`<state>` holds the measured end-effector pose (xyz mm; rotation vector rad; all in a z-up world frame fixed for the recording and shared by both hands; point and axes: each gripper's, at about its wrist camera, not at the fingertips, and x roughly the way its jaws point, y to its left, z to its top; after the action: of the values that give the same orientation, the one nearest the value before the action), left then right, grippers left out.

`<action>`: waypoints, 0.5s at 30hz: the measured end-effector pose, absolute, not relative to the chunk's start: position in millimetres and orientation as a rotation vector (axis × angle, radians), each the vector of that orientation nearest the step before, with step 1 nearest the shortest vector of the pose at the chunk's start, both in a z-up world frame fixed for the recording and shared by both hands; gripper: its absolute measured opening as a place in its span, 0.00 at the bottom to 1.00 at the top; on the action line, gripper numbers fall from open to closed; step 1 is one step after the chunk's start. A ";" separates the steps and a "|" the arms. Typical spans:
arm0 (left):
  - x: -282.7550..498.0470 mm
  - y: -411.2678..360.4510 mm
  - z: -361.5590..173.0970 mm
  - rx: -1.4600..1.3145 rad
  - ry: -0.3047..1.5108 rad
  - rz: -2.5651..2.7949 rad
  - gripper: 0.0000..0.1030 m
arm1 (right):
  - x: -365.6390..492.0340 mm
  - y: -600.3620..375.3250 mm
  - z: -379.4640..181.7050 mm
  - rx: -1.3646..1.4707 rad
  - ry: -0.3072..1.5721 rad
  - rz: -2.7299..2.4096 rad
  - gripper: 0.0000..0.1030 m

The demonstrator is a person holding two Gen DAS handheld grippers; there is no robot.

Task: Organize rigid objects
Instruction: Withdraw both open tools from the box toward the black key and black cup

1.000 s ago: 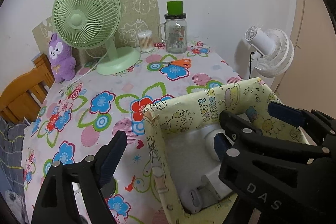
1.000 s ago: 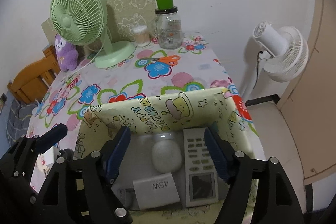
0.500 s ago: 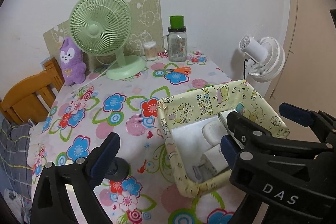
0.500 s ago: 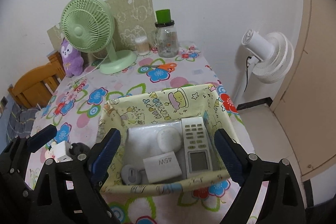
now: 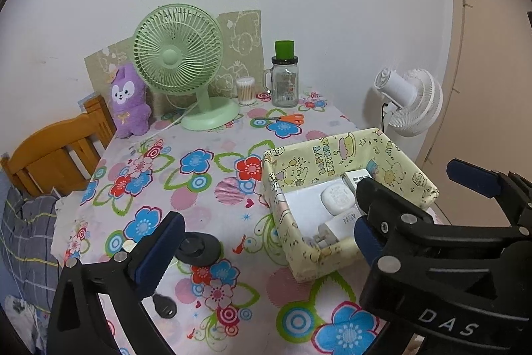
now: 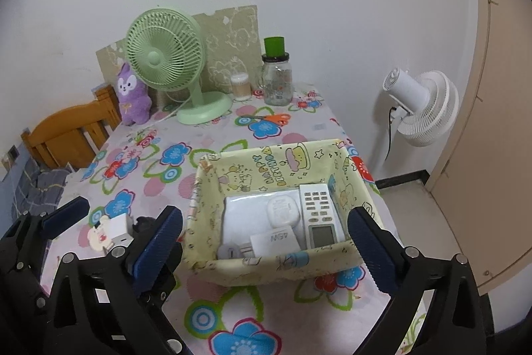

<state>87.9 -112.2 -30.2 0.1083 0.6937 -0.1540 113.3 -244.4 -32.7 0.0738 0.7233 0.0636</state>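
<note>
A yellow cartoon-print box [image 6: 266, 167] sits on the flowered table near its right edge, also in the left wrist view [image 5: 332, 155]. In it lie a white remote [image 6: 317, 215], a white oval case [image 6: 282, 212], a 45W charger [image 6: 274, 240] and a small plug. My right gripper [image 6: 266, 245] is open and empty, above the box's near side. My left gripper [image 5: 262, 242] is open and empty, left of the box. A black round disc [image 5: 198, 248], a black plug [image 5: 164, 305] and a white charger [image 6: 118, 230] lie on the table near the left gripper.
A green desk fan [image 6: 169, 62], purple plush [image 6: 131, 95], cotton swab jar [image 6: 240, 86], glass jar with green cup [image 6: 276, 79] and orange scissors [image 6: 272, 118] stand at the back. A white floor fan [image 6: 419, 105] is right of the table, a wooden chair [image 6: 66, 135] left.
Both grippers have pulled back and up from the box. The box and more of the table now show. Both stay open and empty.
</note>
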 end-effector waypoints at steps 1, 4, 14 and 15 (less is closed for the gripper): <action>85.2 -109.9 -29.9 0.107 0.692 -0.153 1.00 | 110.6 -242.1 -31.6 0.069 0.718 0.061 0.99; 79.2 -104.7 -29.5 0.100 0.693 -0.149 1.00 | 102.1 -235.5 -28.9 0.051 0.705 0.054 0.99; 55.0 -87.0 -26.0 0.078 0.675 -0.147 1.00 | 74.8 -214.6 -22.8 0.029 0.671 0.077 1.00; 52.3 -84.9 -26.6 0.079 0.676 -0.141 1.00 | 72.8 -212.6 -22.5 0.022 0.668 0.079 1.00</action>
<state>52.3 -84.9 -26.6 0.0792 0.6757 -0.1405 72.8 -212.6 -22.5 0.0224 0.6682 0.0794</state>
